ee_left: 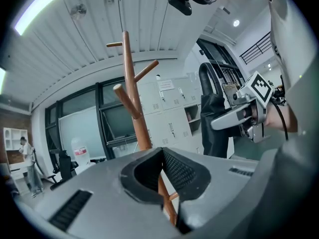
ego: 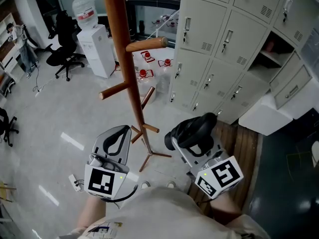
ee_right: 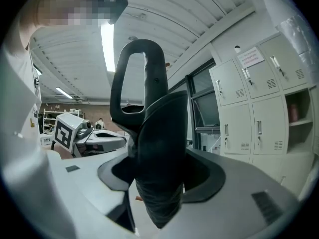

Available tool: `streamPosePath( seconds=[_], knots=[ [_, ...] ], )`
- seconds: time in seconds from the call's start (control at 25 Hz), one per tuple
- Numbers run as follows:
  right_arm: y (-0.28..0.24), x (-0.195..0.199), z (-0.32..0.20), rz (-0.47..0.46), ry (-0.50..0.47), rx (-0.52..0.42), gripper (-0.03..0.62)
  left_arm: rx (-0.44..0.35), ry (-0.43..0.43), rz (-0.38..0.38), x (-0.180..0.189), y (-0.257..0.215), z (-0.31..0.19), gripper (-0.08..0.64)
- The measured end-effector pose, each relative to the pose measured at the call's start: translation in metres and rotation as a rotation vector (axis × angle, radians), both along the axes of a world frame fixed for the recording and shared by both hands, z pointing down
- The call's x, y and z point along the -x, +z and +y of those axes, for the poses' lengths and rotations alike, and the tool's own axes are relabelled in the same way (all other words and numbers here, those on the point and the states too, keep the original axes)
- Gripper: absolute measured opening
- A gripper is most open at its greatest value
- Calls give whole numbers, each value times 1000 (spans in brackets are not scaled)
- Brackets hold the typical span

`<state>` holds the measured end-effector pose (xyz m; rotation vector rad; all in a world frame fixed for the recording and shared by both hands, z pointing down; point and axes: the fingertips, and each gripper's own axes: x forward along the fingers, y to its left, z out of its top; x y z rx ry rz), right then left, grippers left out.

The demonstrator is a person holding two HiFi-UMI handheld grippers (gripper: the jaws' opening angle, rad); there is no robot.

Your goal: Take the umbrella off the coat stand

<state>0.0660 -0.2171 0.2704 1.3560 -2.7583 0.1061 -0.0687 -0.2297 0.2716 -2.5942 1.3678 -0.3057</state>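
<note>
Right gripper view, not head view: umbrella point(ee_right: 158, 148) loop handle point(ee_right: 142, 45)

No legible text, brand or number anywhere.
- Water bottle point(ego: 84, 8): red label point(ego: 86, 15), print too small to read.
- Locker door point(ee_right: 259, 68): paper notice point(ee_right: 250, 58), red print, unreadable.
- Left marker cube point(ego: 105, 181), right marker cube point(ego: 223, 175): black-white square codes only, no characters.

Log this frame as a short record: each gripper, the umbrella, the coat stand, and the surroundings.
left gripper: jaws together, empty
right gripper: shut on the umbrella
umbrella: black, folded, loop handle; off the stand, to its right
coat stand: wooden, upright; visible pegs bare
surroundings: grey lockers, water dispenser
</note>
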Motion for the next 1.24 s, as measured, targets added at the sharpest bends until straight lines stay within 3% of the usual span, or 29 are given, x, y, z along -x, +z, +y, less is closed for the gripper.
streamPosePath(
  seconds=[0.24,1.24],
  knots=[
    [16,8,-1,5,-26,38,253,37,-11,18,2,11,5,8],
    [11,2,-8,36,-18,38,253,46,3,-8,-8,13,3,8]
  ],
)
